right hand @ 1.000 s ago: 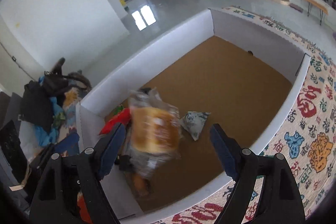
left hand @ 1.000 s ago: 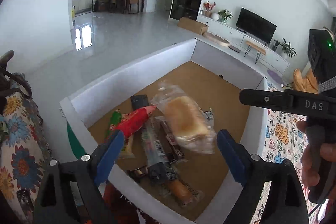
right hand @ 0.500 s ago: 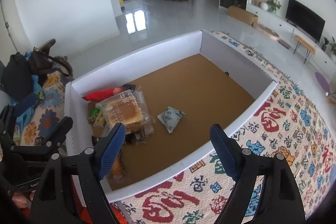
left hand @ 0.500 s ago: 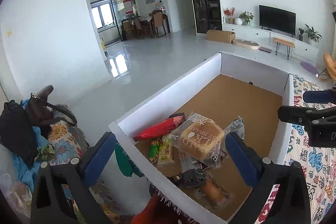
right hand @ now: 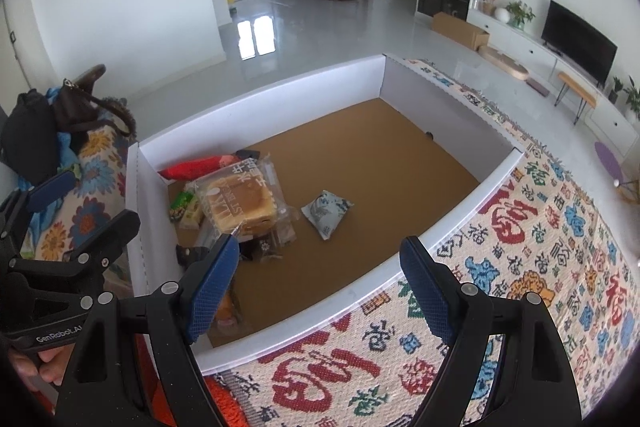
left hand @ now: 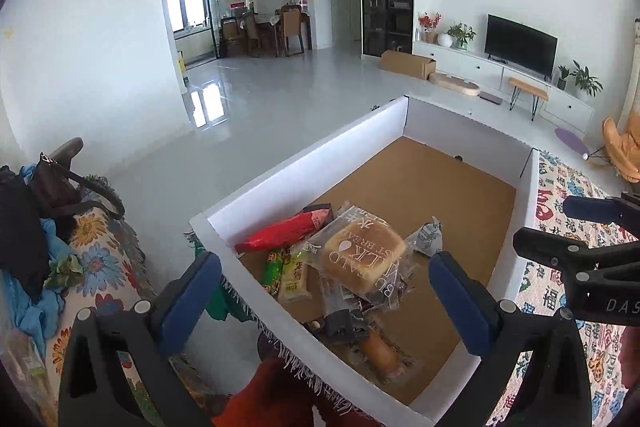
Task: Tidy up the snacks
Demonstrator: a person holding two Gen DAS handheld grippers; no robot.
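Cellophane-wrapped bread (left hand: pixel 362 259) lies beyond left gripper (left hand: pixel 324 291).

Box (right hand: pixel 256 97): white walls, brown floor. Bread (right hand: pixel 240 205): golden, clear wrapper. Packet (right hand: pixel 196 167) at left wall: red. Pouch (right hand: pixel 326 209): white, grey print. Cloth (right hand: pixel 540 247): cream, red-blue characters. Pads (right hand: pixel 212 283): blue.

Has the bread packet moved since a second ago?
Yes. The bread packet, earlier blurred in mid-air between the grippers, now rests on the snack pile in the near-left corner of the white box.
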